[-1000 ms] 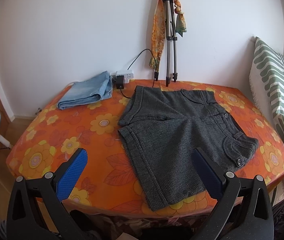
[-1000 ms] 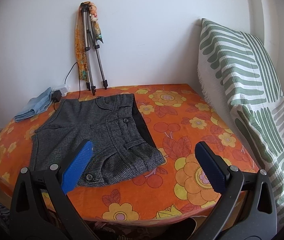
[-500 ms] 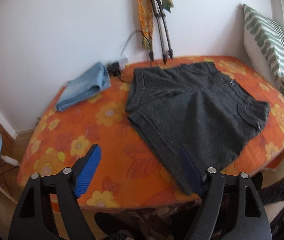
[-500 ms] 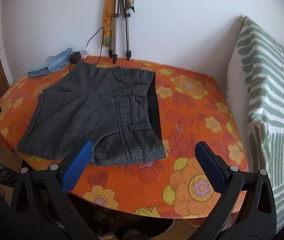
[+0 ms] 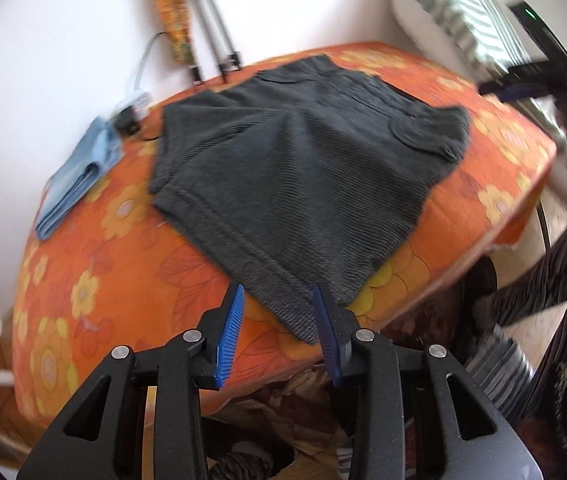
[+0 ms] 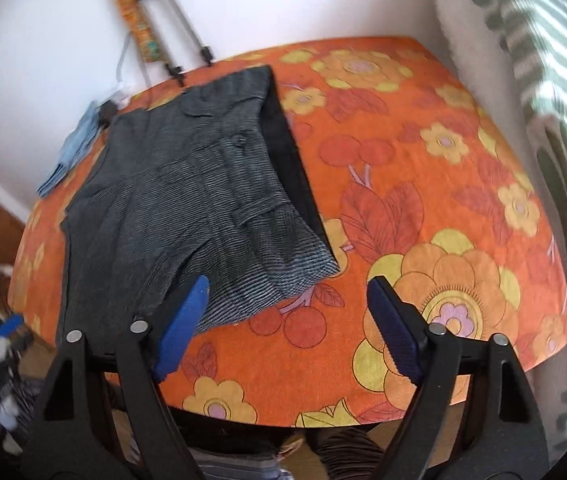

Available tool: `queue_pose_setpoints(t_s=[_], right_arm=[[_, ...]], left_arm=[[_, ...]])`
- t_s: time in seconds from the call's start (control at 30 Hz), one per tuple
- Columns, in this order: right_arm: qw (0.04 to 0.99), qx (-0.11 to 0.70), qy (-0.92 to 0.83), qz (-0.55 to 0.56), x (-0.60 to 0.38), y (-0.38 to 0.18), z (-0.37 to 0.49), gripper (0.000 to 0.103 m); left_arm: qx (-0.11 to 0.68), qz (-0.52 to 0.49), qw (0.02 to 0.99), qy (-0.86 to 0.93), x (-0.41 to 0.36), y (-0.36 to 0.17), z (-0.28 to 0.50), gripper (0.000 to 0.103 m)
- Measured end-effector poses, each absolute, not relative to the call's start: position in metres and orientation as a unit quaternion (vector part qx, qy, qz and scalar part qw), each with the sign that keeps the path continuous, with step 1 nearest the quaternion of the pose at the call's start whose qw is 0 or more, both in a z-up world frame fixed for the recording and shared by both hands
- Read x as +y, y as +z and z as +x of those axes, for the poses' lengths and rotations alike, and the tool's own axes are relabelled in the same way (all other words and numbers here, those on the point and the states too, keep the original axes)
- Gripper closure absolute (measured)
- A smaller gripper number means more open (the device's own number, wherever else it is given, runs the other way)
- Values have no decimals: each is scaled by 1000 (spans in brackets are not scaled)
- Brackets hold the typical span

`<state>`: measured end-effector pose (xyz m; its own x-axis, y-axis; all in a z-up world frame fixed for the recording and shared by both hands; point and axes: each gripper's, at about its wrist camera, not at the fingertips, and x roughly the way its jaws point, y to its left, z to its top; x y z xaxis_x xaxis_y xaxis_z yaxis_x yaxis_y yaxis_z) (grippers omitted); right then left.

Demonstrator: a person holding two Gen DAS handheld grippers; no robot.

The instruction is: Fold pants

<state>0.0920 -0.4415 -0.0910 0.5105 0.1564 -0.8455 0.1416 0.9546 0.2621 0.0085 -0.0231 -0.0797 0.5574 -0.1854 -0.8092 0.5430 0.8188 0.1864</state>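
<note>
Dark grey shorts lie flat on the orange flowered table; they also show in the right wrist view. My left gripper is open, its jaws partly closed, with the near leg-hem corner of the shorts between the blue pads, not pinched. My right gripper is open wide, just in front of the near waistband corner of the shorts, above the tablecloth.
A folded light-blue garment lies at the table's far left by a power strip and charger. A tripod with an orange scarf leans on the wall. A green-striped pillow stands at the right.
Both grippers have moved down and closer to the shorts' near edge. The left jaws have narrowed around the hem corner; the right jaws have narrowed a little.
</note>
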Motion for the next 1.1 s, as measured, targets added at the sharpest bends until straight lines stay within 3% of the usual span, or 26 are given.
queue_pose_setpoints(t_s=[0.33, 0.67, 0.83, 1.1], right_arm=[[800, 536, -18, 271, -460, -142, 111, 25], [782, 538, -10, 313, -461, -158, 118, 29], [784, 536, -6, 312, -455, -158, 122, 29], [785, 531, 5, 319, -446, -159, 127, 45]], left_arm=[[420, 297, 816, -263, -43, -98, 5, 69], [425, 326, 791, -297, -51, -111, 2, 68], [439, 330, 782, -295, -49, -120, 10, 61], [447, 339, 776, -288, -46, -130, 17, 61]])
